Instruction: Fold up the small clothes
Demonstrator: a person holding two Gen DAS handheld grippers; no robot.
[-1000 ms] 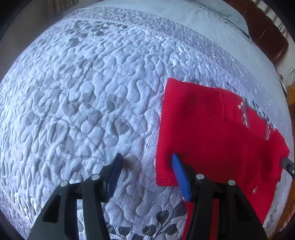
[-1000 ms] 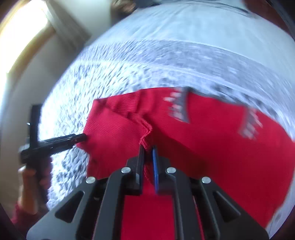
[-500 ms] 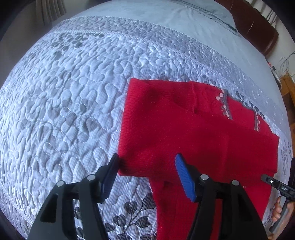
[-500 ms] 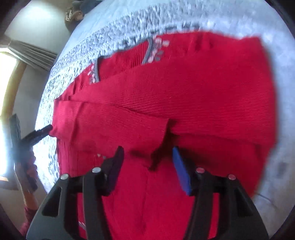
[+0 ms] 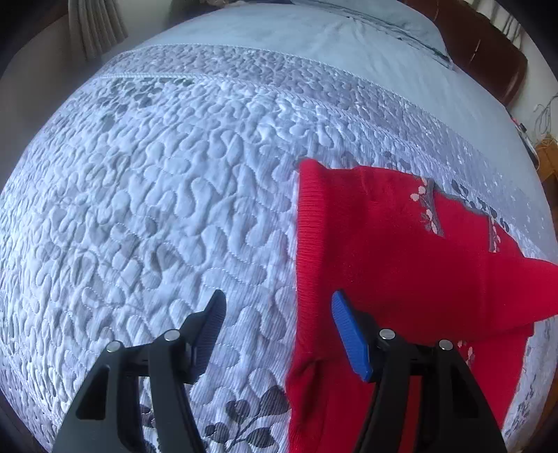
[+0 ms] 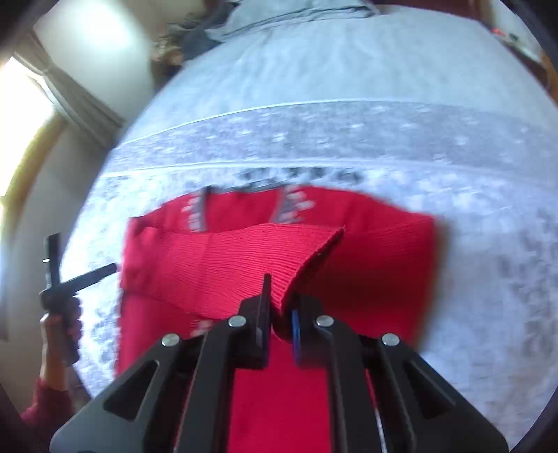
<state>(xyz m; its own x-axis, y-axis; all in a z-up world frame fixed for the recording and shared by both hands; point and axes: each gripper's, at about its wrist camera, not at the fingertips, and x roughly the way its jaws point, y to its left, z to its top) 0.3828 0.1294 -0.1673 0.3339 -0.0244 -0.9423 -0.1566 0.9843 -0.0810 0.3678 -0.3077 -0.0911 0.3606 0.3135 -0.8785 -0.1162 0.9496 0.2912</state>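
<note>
Right gripper [image 6: 279,306], open half second back, now pinched on sleeve [image 6: 296,251], lifting it off sweater [image 5: 383,251]. Left gripper [image 5: 279,324] wide open, empty. Sleeve fold likely underway.

Home bedroom, quilted bedspread [image 5: 195,195], wooden headboard [image 5: 488,59], curtain [image 5: 94,28]

Light: bright daylight on the quilted bedspread [image 5: 146,195], which shows soft, short shadows.
Glare: the window [image 6: 17,115] left of the red sweater [image 6: 223,265] is blown out white.
Sharpness, left wrist view: crisp; quilt stitching reads clearly.
Sharpness, right wrist view: smeared; bedspread and sweater trim blurred.
Distortion: fisheye bulge, bed edges curve, corners black.
</note>
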